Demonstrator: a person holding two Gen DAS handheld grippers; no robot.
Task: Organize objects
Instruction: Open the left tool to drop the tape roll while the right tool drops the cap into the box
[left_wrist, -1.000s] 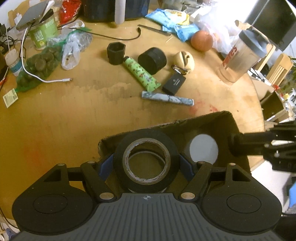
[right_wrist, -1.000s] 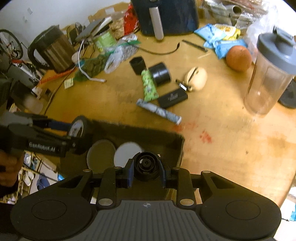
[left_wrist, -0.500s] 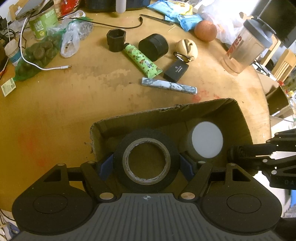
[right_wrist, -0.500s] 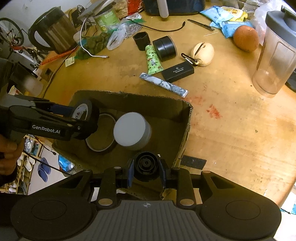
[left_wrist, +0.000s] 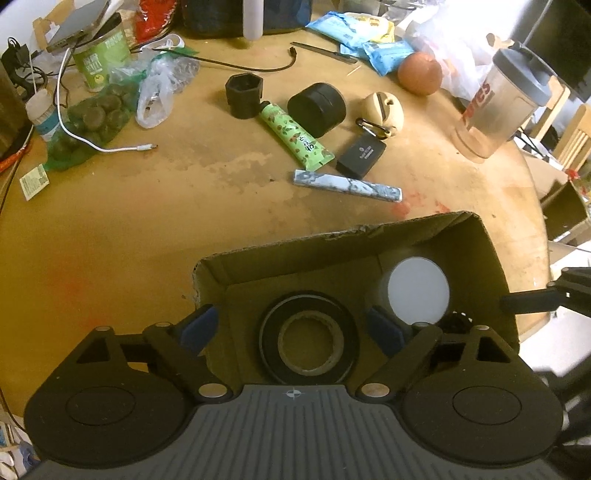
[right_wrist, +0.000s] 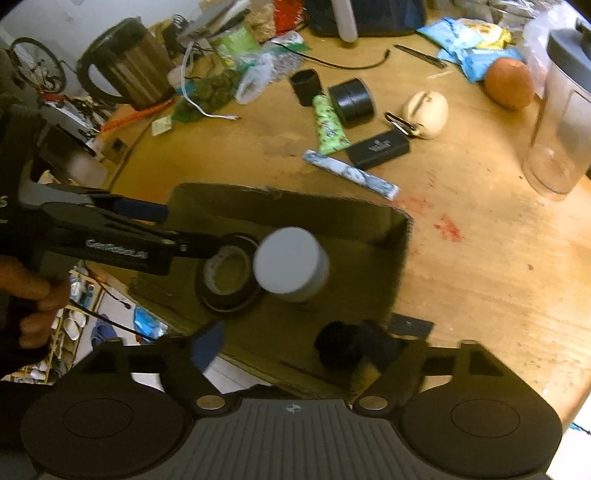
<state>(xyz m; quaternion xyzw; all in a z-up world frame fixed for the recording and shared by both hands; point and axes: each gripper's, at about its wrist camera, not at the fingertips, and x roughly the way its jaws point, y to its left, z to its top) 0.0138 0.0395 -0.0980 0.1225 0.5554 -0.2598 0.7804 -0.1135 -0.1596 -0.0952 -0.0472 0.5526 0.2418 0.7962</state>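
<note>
We are releasing: both tools, left (left_wrist: 291, 328) and right (right_wrist: 291, 349), just opening, gripping nothing; tape (left_wrist: 308, 343), black cap (right_wrist: 338, 349) lying in box (left_wrist: 480, 251). Lifting straight up, avoiding walls.

In the right wrist view the small black round thing (right_wrist: 341, 345) at the near end of the cardboard box (right_wrist: 295, 210) is so blurred that its shape cannot be told, and the white-topped tub (right_wrist: 291, 264) beside the roll of black tape (right_wrist: 229, 275) is smeared too. The left hand-held gripper (right_wrist: 155, 229) covers part of that tape roll, and the picture's left edge cuts off the hand (right_wrist: 31, 299) that holds it. In the left wrist view the shaker bottle (left_wrist: 506, 107) hides some of the bright bags behind it, and its red letters are too bent to read.
</note>
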